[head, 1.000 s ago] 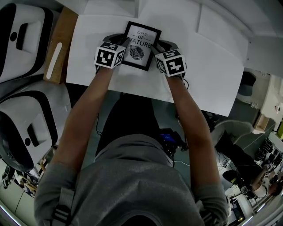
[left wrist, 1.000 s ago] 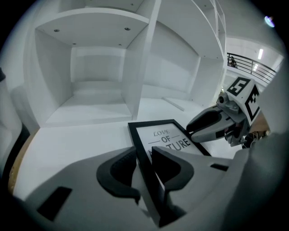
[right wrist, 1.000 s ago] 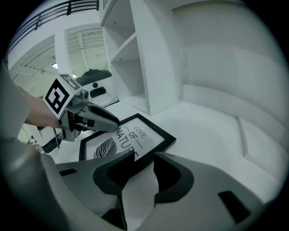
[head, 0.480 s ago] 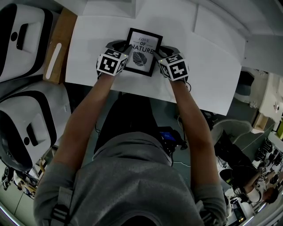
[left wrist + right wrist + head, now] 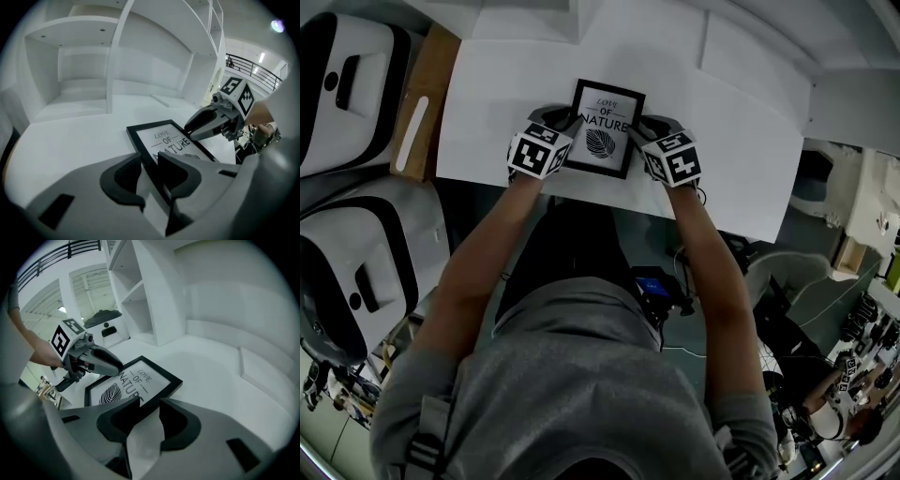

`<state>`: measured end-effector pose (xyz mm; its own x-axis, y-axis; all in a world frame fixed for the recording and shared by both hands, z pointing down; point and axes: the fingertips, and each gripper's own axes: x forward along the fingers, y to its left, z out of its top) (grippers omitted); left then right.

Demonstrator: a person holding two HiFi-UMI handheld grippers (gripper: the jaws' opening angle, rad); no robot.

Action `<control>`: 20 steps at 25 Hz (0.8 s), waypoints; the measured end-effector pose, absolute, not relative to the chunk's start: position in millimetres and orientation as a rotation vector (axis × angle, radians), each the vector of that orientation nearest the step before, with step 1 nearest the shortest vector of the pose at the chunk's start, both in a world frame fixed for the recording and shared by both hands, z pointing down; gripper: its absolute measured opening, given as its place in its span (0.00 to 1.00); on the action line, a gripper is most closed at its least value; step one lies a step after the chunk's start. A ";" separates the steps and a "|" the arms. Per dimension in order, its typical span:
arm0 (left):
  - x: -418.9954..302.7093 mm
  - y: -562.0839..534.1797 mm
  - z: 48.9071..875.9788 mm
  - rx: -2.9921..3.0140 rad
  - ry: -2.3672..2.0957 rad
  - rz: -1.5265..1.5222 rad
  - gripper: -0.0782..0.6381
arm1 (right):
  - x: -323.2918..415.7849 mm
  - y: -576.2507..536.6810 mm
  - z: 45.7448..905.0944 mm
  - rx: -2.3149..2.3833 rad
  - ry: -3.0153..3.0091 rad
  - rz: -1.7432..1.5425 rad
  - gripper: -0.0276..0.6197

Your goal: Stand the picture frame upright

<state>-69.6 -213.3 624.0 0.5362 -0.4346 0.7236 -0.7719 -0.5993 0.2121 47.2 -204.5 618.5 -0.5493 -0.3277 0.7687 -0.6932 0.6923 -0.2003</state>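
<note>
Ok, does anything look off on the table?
Only the frame: it faces up on the table instead of standing, clamped at its sides by the left gripper and right gripper. No damage shows.

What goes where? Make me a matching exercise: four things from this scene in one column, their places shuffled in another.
1 picture frame
2 left claw
3 right claw
4 wooden board

A closed on the frame's right edge
B beside the white table's left edge
C print up, between both claws
D closed on the frame's left edge

Pairs: 1-C, 2-D, 3-A, 4-B
</note>
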 end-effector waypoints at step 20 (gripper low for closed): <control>-45.8 -159.4 628.6 2.292 -0.842 0.865 0.27 | 70.8 -147.3 623.6 0.743 -2.128 0.675 0.26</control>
<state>-45.8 -159.4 628.6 0.5981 -0.3578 0.7171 -0.7073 -0.6565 0.2623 70.8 -147.3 623.6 -0.5346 -0.2831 0.7963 -0.6902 0.6900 -0.2180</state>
